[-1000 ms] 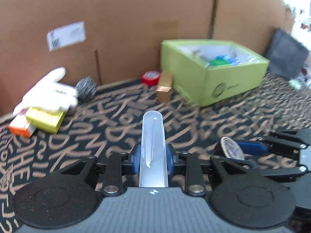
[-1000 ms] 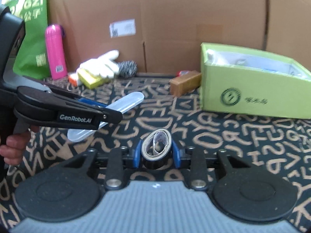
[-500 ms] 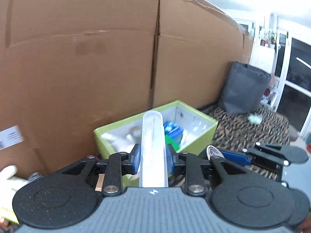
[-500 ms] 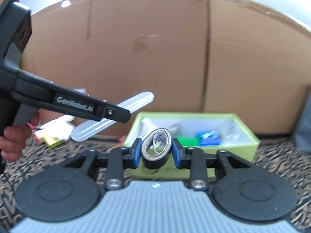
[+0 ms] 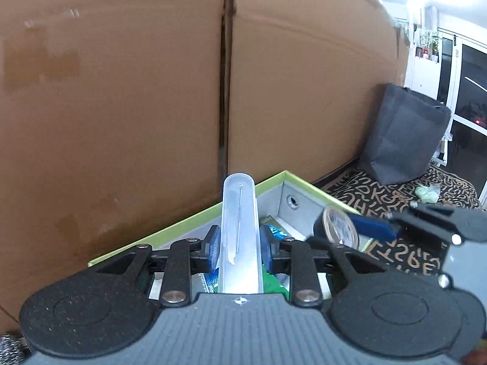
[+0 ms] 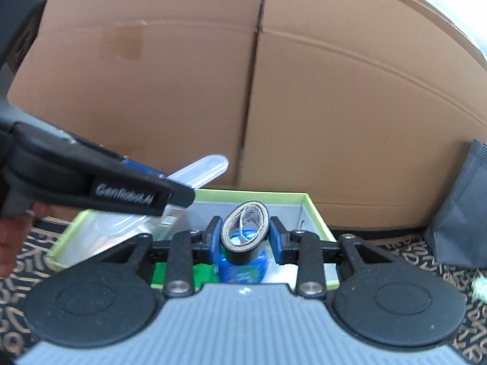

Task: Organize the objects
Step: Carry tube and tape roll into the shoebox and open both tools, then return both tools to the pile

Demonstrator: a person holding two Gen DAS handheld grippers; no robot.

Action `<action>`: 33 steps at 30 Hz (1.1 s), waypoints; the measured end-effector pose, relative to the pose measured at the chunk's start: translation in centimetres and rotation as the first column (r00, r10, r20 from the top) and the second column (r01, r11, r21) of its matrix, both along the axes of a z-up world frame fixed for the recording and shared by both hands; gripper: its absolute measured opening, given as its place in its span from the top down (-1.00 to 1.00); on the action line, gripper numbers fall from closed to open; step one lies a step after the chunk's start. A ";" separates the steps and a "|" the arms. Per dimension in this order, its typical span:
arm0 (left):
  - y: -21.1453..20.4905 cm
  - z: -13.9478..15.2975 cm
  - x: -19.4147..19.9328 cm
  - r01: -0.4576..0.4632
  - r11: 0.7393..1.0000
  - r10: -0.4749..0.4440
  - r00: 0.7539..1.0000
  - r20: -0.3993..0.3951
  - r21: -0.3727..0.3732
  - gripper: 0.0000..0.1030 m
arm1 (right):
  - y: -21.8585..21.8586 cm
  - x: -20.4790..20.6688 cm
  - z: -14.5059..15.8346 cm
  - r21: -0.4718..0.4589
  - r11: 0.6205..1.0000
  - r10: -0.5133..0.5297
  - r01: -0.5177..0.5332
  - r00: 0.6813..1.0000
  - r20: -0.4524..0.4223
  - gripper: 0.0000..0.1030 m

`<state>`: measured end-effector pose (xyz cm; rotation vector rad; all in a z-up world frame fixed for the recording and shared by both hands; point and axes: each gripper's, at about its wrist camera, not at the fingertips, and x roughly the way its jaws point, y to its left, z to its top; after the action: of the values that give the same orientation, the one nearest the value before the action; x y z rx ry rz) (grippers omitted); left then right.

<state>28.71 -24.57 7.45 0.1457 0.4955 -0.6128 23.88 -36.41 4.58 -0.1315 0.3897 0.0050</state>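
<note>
My left gripper (image 5: pixel 240 248) is shut on a long clear plastic case (image 5: pixel 240 213) that sticks out forward over the green box (image 5: pixel 194 216). My right gripper (image 6: pixel 246 237) is shut on a squashed roll of black tape (image 6: pixel 246 231), held above the inside of the same green box (image 6: pixel 316 213). In the right wrist view the left gripper (image 6: pixel 179 197) comes in from the left with the clear case (image 6: pixel 204 167) over the box's left half. In the left wrist view the tape roll (image 5: pixel 338 226) and right gripper sit at the right. The box holds a blue packet (image 6: pixel 243 269) and a green item (image 6: pixel 204 273).
A tall cardboard wall (image 5: pixel 152 91) stands right behind the box. A dark grey bag (image 5: pixel 401 137) leans against it at the right. The surface is a black cloth with tan letters (image 6: pixel 426 261). A person's hand (image 6: pixel 12 237) grips the left tool's handle.
Both grippers have carried their loads up and forward, from above the patterned cloth to above the green box, which now fills the lower view. The grips have not changed.
</note>
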 end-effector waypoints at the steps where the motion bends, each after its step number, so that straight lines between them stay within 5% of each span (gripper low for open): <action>1: 0.0 -0.3 0.5 0.002 1.000 -0.002 1.000 -0.004 0.002 0.45 | -0.2 0.7 -0.2 -0.004 1.000 -0.001 0.001 1.000 -0.003 0.38; 8: 0.4 -1.9 2.6 0.006 1.000 -0.007 0.999 -0.038 -0.022 0.31 | -0.8 4.0 -2.5 -0.072 0.997 -0.030 0.028 0.999 -0.026 0.34; 10: 1.0 -2.1 2.7 -0.012 0.998 0.009 0.998 -0.064 -0.054 -0.65 | -1.0 4.1 -3.2 -0.080 0.997 -0.016 0.014 0.999 -0.030 -0.08; 11: 1.5 -2.1 2.5 -0.036 0.997 0.032 0.998 -0.061 -0.075 -0.71 | -1.0 4.0 -3.4 -0.084 0.996 -0.017 0.015 0.999 -0.027 -0.35; 15: 3.9 -1.2 0.5 -0.059 0.990 0.055 0.998 -0.027 -0.131 -0.71 | -0.9 1.2 -3.0 -0.104 0.994 -0.023 0.027 0.999 0.035 -0.82; 18: 5.3 -0.3 -1.7 -0.093 0.985 0.094 0.996 0.002 -0.143 -0.71 | -0.6 -1.6 -2.2 -0.083 0.996 -0.011 0.018 0.997 0.081 -0.96; 23: 8.4 0.2 -6.8 -0.131 0.978 0.143 0.988 0.060 -0.162 -0.72 | 1.0 -6.0 -0.9 -0.044 0.999 0.030 -0.026 0.993 0.113 -1.00; 33: 14.6 -1.2 -14.5 -0.246 0.952 0.257 0.966 0.037 -0.182 -0.77 | 5.6 -12.9 0.0 0.061 0.983 0.164 -0.172 0.979 0.121 -1.00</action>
<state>14.24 -10.01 6.28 -0.0668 0.3913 -0.3979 10.95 -30.79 4.54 -0.0934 0.2614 0.1773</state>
